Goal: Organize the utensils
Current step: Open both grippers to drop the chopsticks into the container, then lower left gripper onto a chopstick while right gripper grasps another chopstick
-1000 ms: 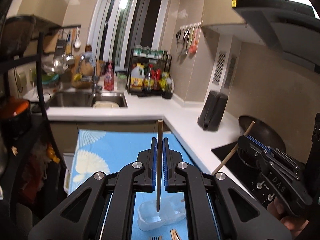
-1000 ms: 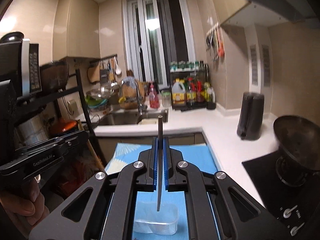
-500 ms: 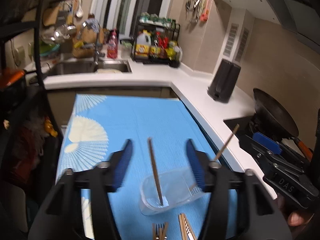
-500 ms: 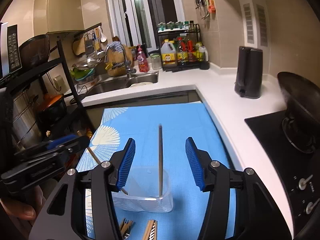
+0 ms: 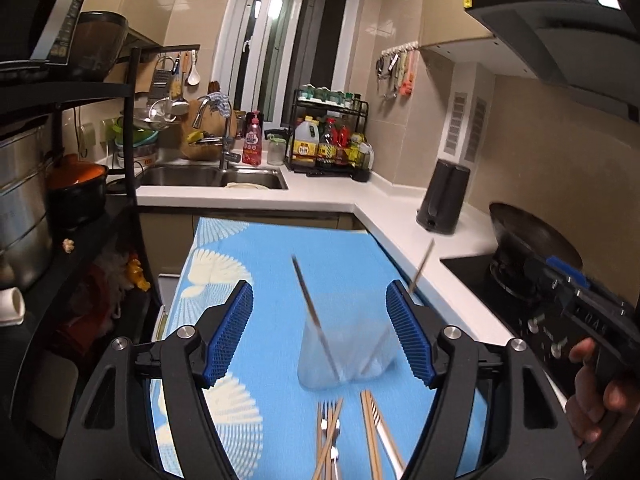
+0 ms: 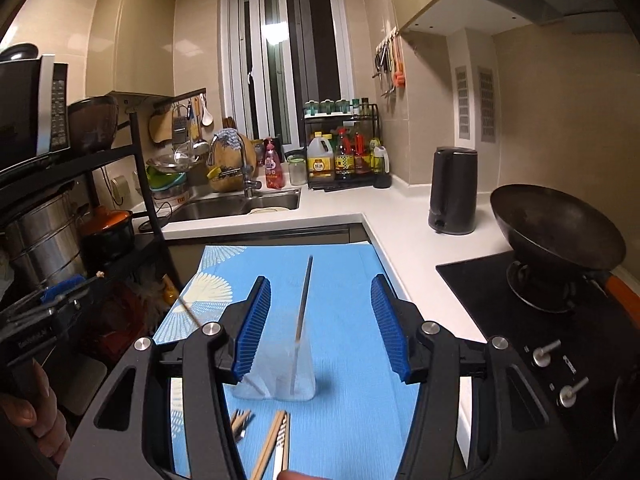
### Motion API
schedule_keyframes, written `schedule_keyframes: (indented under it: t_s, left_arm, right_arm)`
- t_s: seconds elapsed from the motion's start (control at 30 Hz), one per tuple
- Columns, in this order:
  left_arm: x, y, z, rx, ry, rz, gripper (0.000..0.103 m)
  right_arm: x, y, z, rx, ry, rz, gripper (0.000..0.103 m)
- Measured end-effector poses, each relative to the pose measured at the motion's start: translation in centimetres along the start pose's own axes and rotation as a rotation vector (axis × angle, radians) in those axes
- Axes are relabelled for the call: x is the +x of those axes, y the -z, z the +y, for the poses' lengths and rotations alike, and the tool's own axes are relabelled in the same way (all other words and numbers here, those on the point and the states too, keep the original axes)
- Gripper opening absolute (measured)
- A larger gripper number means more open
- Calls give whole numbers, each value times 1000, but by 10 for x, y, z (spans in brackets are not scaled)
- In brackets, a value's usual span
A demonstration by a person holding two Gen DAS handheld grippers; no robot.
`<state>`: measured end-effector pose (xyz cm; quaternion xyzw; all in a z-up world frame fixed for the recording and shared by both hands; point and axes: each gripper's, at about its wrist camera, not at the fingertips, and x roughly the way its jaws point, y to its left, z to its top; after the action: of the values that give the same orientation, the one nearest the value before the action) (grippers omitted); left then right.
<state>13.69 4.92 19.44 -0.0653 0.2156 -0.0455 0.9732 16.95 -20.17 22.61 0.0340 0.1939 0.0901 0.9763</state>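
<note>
Now both my left gripper point(image 5: 320, 330) and right gripper point(image 6: 318, 326) stand released, the left's jaws having just been opening, each with its chopstick point(image 5: 310, 312) freed and leaning in the clear container point(image 5: 346, 354) on the blue-clothed surface point(image 5: 256, 264). I'd back straight off without nudging the sticks, then go for the forks point(image 5: 329, 426) nearest me. The only lettering is blurred marks on each gripper's body, unreadable.
</note>
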Motion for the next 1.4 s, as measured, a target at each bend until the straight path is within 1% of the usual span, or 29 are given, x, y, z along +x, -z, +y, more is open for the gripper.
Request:
schedule_keyframes:
  t_s: [0.03,0.07,0.1,0.17,0.23,0.27,0.37,0.4,0.43,0.5,0.57,0.7,0.77,0.83,0.87,0.9,0.93,1.0,1.03,1.1,1.13,1.17,1.2,1.3,1.33,1.4]
  left_arm:
    - [-5,10,-1,7,-3,9,73]
    - [-9,25,-2,13,1,26,74]
    - [-12,36,-3,18,10,41,74]
    - [-16,60,-2,30,14,72,74]
    - [-17,87,0,22,31,109,77]
    - [-17,99,1,16,34,127,80]
    - [-17,132,4,3,29,179,94]
    - [-16,143,5,2,23,202,95]
    - [-17,151,6,0,18,217,95]
    - [-20,162,10,-21,21,238,95]
    - [-21,170,12,-38,15,252,95]
    - [-18,180,12,-48,0,303,95]
    - [-17,186,12,-33,-8,308,95]
    - [-17,194,12,-8,6,303,95]
    - [-16,197,13,-13,18,304,93]
    - [-16,198,14,-19,30,306,87]
    - [-16,199,13,-19,31,303,84]
    - [-17,202,13,-1,13,279,67]
    - [-17,203,14,4,7,267,62]
    - [-17,205,17,-1,1,252,40]
    - [-18,206,19,-4,0,244,36]
    - [-18,207,20,-4,-4,240,30]
    - [-17,208,22,-2,-12,248,30]
    - [-12,210,28,-23,13,292,27]
    - [-11,211,29,-34,24,302,27]
    - [-11,212,31,-41,17,301,27]
  right_arm:
    - [-6,7,0,8,-6,-3,54]
    - [-15,18,0,19,-18,-6,61]
    - [-21,29,1,29,-38,-6,62]
    - [-33,51,2,41,-54,-7,62]
    - [-41,76,4,54,-41,-13,62]
    - [-43,87,5,63,-39,-12,62]
    - [-43,123,7,78,-40,33,62]
    - [-42,132,8,64,-36,48,61]
    - [-42,132,8,64,-36,48,61]
    - [-44,147,8,29,3,57,61]
    - [-43,157,6,23,31,75,61]
    - [-44,171,2,23,30,116,61]
    - [-43,175,4,8,27,126,61]
    - [-42,180,6,8,7,145,61]
    - [-41,182,5,10,1,152,61]
    - [-40,184,6,12,-5,161,61]
    - [-40,185,8,11,-9,167,61]
    - [-38,188,9,9,-12,180,59]
    - [-37,190,10,8,-14,189,59]
    - [-34,194,10,11,-19,205,52]
    - [-33,196,10,12,-21,212,50]
    - [-33,197,10,14,-25,218,44]
    - [-32,198,9,16,-32,224,36]
    - [-29,203,5,27,-46,251,21]
    - [-27,206,4,32,-53,263,20]
    - [-24,209,3,35,-58,280,19]
